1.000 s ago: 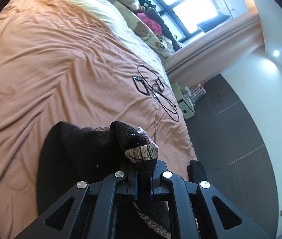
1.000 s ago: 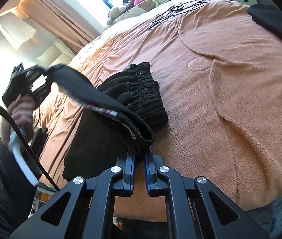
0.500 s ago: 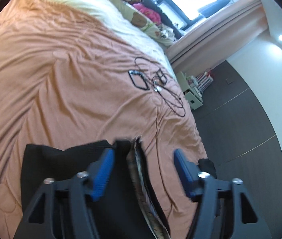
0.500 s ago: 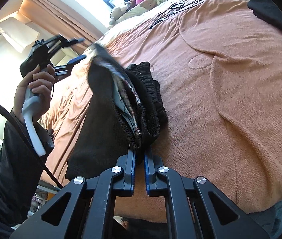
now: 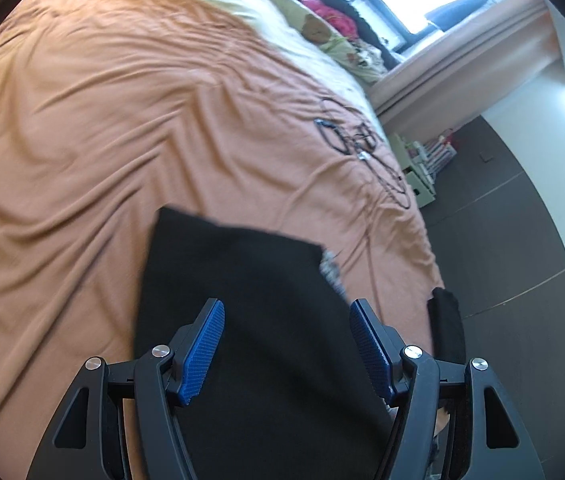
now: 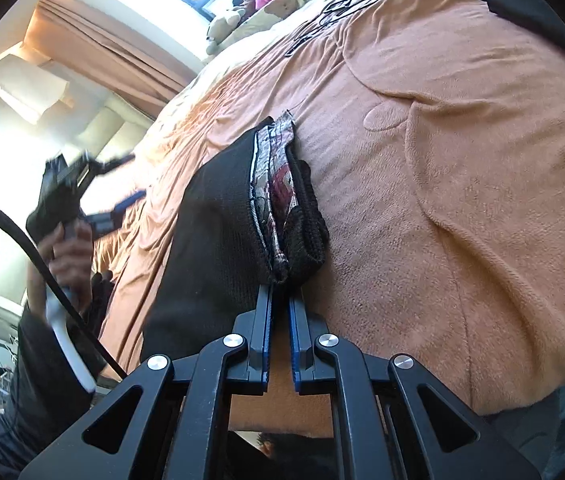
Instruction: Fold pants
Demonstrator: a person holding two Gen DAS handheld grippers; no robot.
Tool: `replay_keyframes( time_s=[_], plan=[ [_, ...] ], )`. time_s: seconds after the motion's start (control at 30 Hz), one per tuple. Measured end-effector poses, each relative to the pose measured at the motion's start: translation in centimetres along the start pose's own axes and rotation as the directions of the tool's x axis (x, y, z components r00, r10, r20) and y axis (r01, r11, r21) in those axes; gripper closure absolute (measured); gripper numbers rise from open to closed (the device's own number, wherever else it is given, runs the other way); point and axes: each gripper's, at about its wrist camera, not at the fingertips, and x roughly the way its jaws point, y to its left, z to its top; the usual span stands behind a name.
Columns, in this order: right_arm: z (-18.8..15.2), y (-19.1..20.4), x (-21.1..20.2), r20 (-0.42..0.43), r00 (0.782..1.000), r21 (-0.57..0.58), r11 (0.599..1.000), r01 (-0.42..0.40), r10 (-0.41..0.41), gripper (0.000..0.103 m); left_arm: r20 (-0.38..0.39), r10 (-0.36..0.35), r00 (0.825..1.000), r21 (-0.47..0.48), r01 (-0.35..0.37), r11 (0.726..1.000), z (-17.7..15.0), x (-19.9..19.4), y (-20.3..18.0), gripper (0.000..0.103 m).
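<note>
Right gripper (image 6: pixel 280 292) clamps the pants (image 6: pixel 218 240) waistband at 12 o'clock, anchoring the fold; left gripper (image 5: pixel 284 344) hovers fully open, empty.

The pants (image 5: pixel 266 320) run off the bottom edge (left view), and the left tool (image 6: pixel 94 192) is motion-blurred.

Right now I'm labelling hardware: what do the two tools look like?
Both the left tool and the right tool have black angular linkage arms with silver rivets and blue textured pads. In the right wrist view the left one has a white handle and a black cable.
</note>
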Motion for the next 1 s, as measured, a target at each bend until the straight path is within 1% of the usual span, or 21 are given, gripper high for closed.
replay_keyframes(
  time_s=[0.13, 0.3, 0.33, 0.37, 0.4, 0.43, 0.47, 0.63, 0.7, 0.77, 0.8, 0.83, 0.87, 0.9, 0.97, 1.0],
  plan=[
    [-0.1, 0.2, -0.9, 0.008, 1.0, -0.01, 1.0, 0.024, -0.024, 0.097, 0.004, 0.021, 1.0, -0.028, -0.021, 0.999, -1.7, -1.5, 2.0, 0.036],
    [-0.1, 0.4, -2.0, 0.023, 1.0, -0.023, 1.0, 0.018, -0.018, 0.097, -0.001, 0.031, 1.0, -0.052, -0.031, 0.998, -3.9, -2.5, 3.7, 0.036],
    [-0.1, 0.5, -2.1, 0.022, 1.0, -0.031, 0.999, 0.022, -0.021, 0.093, -0.007, 0.031, 0.999, -0.056, -0.031, 0.998, -4.4, -2.6, 4.0, 0.036],
    [-0.1, 0.5, -2.1, 0.022, 0.999, -0.037, 0.999, 0.025, -0.024, 0.081, -0.013, 0.031, 0.999, -0.06, -0.031, 0.998, -4.8, -2.6, 4.1, 0.036],
    [0.0, 0.4, -2.1, 0.026, 0.999, -0.039, 0.999, 0.023, -0.022, 0.073, -0.017, 0.03, 0.999, -0.064, -0.031, 0.997, -5.2, -2.6, 4.3, 0.036],
    [0.0, 0.3, -2.0, 0.036, 0.999, -0.038, 0.999, 0.023, -0.022, 0.057, -0.022, 0.028, 0.999, -0.069, -0.03, 0.997, -5.7, -2.6, 4.5, 0.036],
    [0.1, 0.1, -1.9, 0.044, 0.999, -0.03, 0.999, 0.026, -0.024, 0.052, -0.027, 0.028, 0.999, -0.071, -0.03, 0.997, -6.0, -2.5, 4.7, 0.036],
    [0.3, -0.9, -0.9, 0.038, 0.998, 0.002, 0.999, -0.045, 0.045, 0.052, -0.047, 0.033, 0.998, -0.085, -0.037, 0.996, -7.8, -2.3, 5.6, 0.036],
    [0.6, -1.3, 0.0, 0.028, 0.998, 0.017, 0.998, -0.055, 0.055, 0.053, -0.055, 0.035, 0.998, -0.096, -0.04, 0.995, -8.4, -2.2, 6.1, 0.036],
    [0.9, -1.6, 1.1, 0.005, 0.998, 0.041, 0.997, -0.067, 0.067, 0.063, -0.062, 0.036, 0.997, -0.104, -0.042, 0.994, -9.0, -2.1, 6.4, 0.036],
    [1.1, -1.8, 1.5, -0.002, 0.997, 0.047, 0.996, -0.075, 0.075, 0.064, -0.065, 0.037, 0.997, -0.107, -0.044, 0.993, -9.2, -2.1, 6.6, 0.036],
    [1.3, -1.9, 2.0, -0.009, 0.997, 0.051, 0.996, -0.08, 0.08, 0.072, -0.067, 0.038, 0.997, -0.109, -0.045, 0.993, -9.4, -2.1, 6.6, 0.036],
    [1.6, -2.0, 2.4, -0.016, 0.996, 0.058, 0.995, -0.081, 0.083, 0.089, -0.07, 0.038, 0.997, -0.113, -0.046, 0.993, -9.6, -2.1, 6.8, 0.036],
    [1.7, -2.0, 2.5, -0.014, 0.996, 0.062, 0.994, -0.085, 0.086, 0.095, -0.073, 0.038, 0.997, -0.116, -0.047, 0.992, -9.9, -2.0, 6.9, 0.036],
    [2.2, -2.0, 2.0, 0.014, 0.996, 0.051, 0.994, -0.094, 0.093, 0.101, -0.079, 0.042, 0.996, -0.123, -0.051, 0.991, -10.4, -2.0, 7.1, 0.036],
    [2.3, -1.8, 1.7, 0.026, 0.995, 0.04, 0.995, -0.097, 0.096, 0.101, -0.081, 0.043, 0.996, -0.124, -0.053, 0.991, -10.5, -2.0, 7.2, 0.036]
  ],
)
